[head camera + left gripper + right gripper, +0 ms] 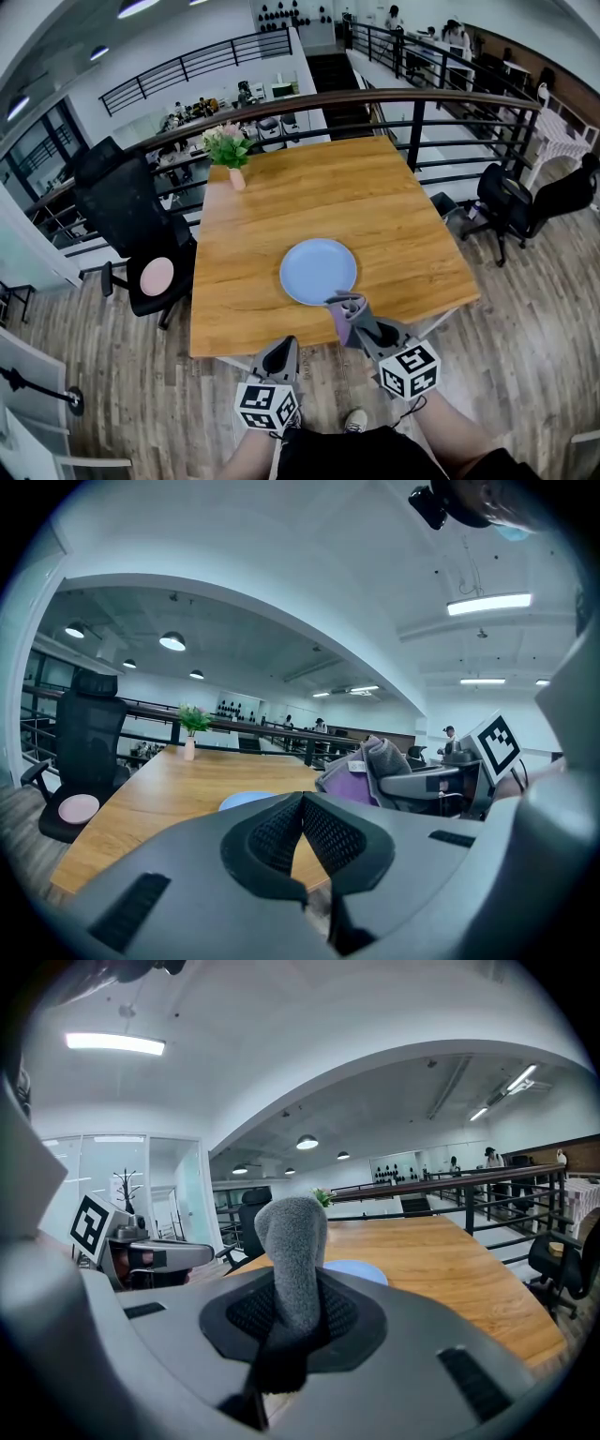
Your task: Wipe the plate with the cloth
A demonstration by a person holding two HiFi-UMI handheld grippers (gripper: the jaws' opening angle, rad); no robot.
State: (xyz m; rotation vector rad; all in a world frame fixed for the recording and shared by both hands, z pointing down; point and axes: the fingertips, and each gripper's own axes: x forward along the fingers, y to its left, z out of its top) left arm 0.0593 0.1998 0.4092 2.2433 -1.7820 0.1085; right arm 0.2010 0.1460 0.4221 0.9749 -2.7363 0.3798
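Note:
A pale blue plate (318, 270) lies on the wooden table (281, 206) near its front edge, also seen as the plate (354, 1270) past my right jaws. My right gripper (354, 314) is shut on a folded grey and purple cloth (347, 312), held just at the plate's near rim, above the table edge. The cloth (292, 1258) stands up between the pads. My left gripper (281, 356) hangs in front of the table edge, shut and holding nothing; its jaws meet at my left gripper (302, 841). The cloth (370, 769) shows to its right.
A small pink pot with a green plant (230, 150) stands at the table's far left corner. A black office chair (131, 234) with a pink cushion is left of the table, another chair (511, 202) at right. A black railing (412, 117) runs behind the table.

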